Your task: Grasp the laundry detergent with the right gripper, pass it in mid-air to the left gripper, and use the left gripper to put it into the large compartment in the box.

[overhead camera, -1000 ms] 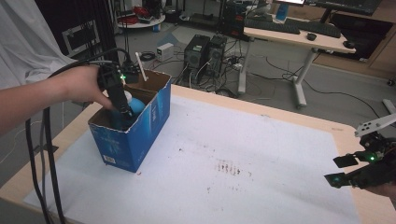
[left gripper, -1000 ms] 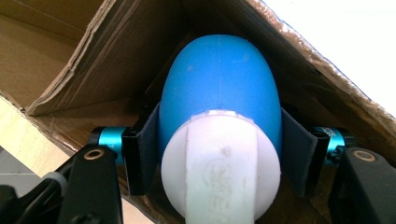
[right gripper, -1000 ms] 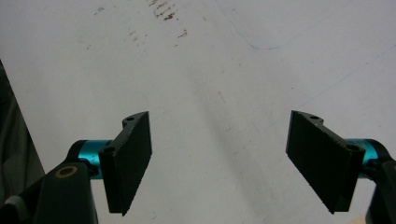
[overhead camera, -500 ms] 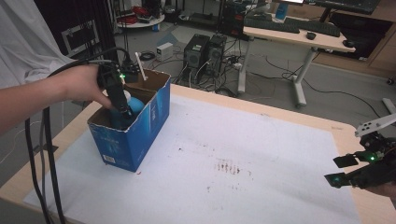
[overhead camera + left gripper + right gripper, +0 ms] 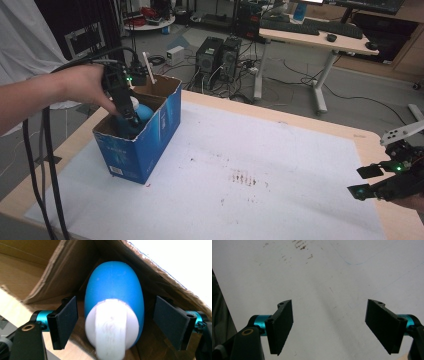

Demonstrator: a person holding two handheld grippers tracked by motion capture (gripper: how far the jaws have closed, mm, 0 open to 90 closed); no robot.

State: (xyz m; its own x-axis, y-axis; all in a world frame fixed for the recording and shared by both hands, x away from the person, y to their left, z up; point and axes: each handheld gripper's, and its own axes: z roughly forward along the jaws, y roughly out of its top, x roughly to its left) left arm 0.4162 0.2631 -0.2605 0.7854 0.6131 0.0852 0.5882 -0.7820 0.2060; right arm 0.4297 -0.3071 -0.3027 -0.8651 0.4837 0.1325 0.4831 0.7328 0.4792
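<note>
Left gripper (image 5: 115,322): jaws spread around blue bottle (image 5: 113,295) inside box (image 5: 150,125). Right gripper (image 5: 329,325): jaws spread above table (image 5: 324,272).

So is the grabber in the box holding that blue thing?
No. The left gripper is open around the blue bottle, jaws apart from it.

I see a bright blue egg-shaped object (image 5: 113,290) with a white cap, inside a blue box (image 5: 150,135) with a brown cardboard interior, at ten o'clock on the white, brown-speckled mat (image 5: 260,170).
</note>
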